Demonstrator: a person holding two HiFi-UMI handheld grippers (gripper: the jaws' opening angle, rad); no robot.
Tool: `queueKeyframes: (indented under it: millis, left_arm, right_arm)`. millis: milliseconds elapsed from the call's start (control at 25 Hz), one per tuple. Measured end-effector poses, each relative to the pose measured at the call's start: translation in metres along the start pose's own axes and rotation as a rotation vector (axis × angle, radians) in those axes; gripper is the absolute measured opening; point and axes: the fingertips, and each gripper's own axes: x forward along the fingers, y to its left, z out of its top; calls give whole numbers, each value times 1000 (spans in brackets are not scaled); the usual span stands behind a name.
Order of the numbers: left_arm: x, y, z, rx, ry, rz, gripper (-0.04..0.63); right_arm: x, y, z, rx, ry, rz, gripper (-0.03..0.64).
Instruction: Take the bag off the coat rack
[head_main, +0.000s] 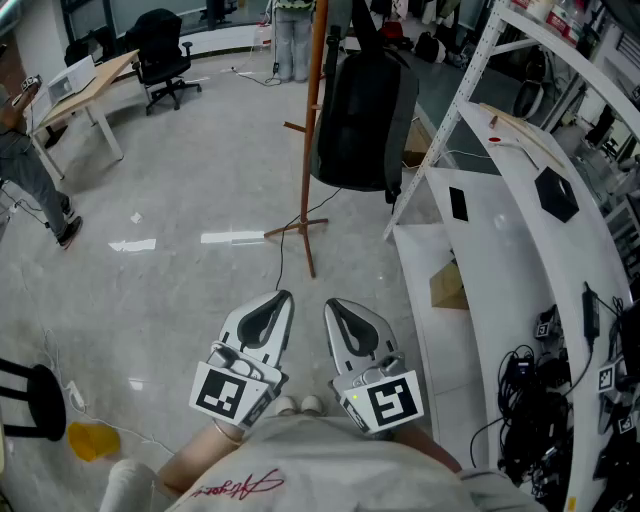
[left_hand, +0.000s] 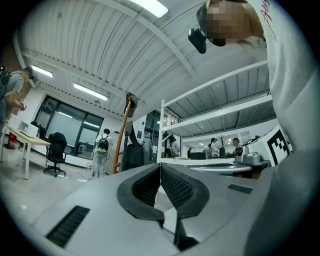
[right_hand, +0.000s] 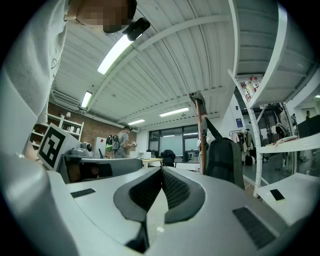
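Note:
A black backpack (head_main: 363, 115) hangs from a wooden coat rack (head_main: 314, 110) standing on the grey floor, well ahead of me. My left gripper (head_main: 286, 295) and right gripper (head_main: 331, 304) are held side by side close to my body, both shut with nothing between the jaws and far short of the bag. In the left gripper view the left gripper (left_hand: 160, 164) points level, with the rack (left_hand: 123, 137) and bag (left_hand: 133, 156) small in the distance. Seen past the right gripper (right_hand: 161, 169), the bag (right_hand: 224, 161) hangs on the rack's pole (right_hand: 201, 135).
White metal shelving (head_main: 520, 230) runs along the right, with cables and boxes on it. A desk (head_main: 75, 95) and a black office chair (head_main: 163, 58) stand at the far left. A person (head_main: 25, 165) stands at the left edge. A black stool (head_main: 25, 400) and yellow object (head_main: 90, 440) lie near left.

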Motion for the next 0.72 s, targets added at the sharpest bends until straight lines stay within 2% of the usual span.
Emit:
queueKeyframes:
  millis: [720]
  left_arm:
    - [4,-18,-1,-10,4,-16,20]
  right_arm:
    - [-19,-7,5,-4,-25,-4,20]
